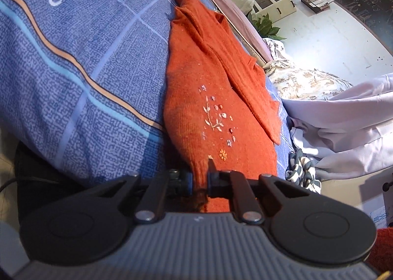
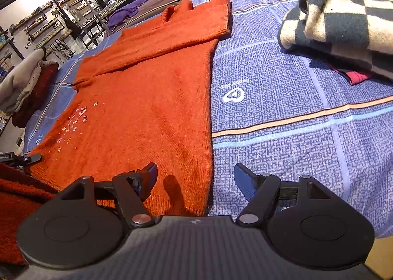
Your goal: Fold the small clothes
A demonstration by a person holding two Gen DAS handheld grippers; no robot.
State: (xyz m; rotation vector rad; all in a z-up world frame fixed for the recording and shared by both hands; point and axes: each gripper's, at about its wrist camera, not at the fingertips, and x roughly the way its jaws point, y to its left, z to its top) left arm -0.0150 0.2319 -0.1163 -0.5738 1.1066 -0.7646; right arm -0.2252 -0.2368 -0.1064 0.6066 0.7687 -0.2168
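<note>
Blue woven bedspread (image 2: 282, 112) with orange and pale stripes is covering the bed, carrying a rust-orange knitted sweater (image 2: 137, 108) with small floral embroidery, lying flat, one sleeve folded across its chest. Left hand-held gripper (image 1: 201, 179) is pinching the sweater's ribbed hem corner. Right hand-held gripper (image 2: 195, 179) is hovering with jaws apart over the opposite hem corner.
</note>
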